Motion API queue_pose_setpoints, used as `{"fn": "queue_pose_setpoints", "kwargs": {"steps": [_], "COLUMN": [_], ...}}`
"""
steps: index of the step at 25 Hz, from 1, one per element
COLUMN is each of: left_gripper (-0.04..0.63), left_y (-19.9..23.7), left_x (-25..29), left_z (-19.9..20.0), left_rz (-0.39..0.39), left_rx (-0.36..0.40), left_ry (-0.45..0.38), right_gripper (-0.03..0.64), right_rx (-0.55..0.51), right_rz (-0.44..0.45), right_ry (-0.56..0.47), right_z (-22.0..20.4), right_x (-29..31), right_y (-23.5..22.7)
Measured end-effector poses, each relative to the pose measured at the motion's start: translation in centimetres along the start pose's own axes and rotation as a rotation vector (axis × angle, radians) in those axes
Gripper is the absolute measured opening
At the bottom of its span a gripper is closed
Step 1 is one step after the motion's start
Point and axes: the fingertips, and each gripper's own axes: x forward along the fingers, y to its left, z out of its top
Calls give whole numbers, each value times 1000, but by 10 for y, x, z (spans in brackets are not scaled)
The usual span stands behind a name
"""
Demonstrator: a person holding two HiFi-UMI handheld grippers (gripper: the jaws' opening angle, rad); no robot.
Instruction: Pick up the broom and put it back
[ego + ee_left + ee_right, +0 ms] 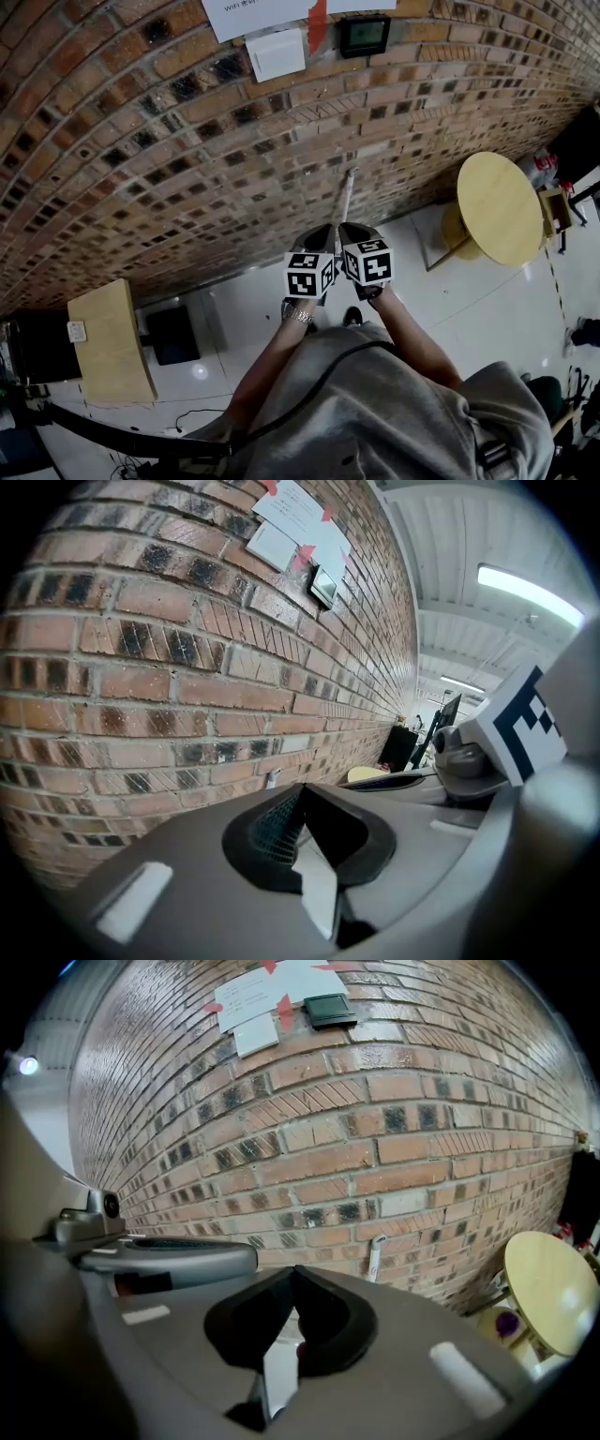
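The broom's white handle (347,192) slants up from my two grippers, and its top end rests against the brick wall (169,150). The left gripper (323,232) and the right gripper (349,229) stand side by side, both shut on the handle's lower part. In the left gripper view the handle (317,888) runs through the closed jaws of the left gripper (302,789), with its tip (273,779) at the wall. The right gripper view shows the same: the handle (279,1368) within the right gripper (296,1271), and its tip (375,1258) on the bricks. The broom head is hidden below my arms.
A round yellow table (500,208) stands by the wall at the right. A light wooden cabinet (111,339) and a black box (172,334) sit at the left. A white panel (277,53) and a black device (365,36) hang on the wall.
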Motion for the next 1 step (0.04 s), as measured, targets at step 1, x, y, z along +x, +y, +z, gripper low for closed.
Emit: {"fn": "queue_pose_setpoints", "kwargs": {"steps": [1], "left_gripper": [5], "left_y": [0], "left_x": [-1], "left_z": [0], "left_rz": [0], "left_rx": [-1], "left_ry": [-1], "right_gripper": [0], "right_rx": [0], "right_rz": [3], "right_ry": [-3], "right_z": [0], "right_x": [-1], "right_y": [1]}}
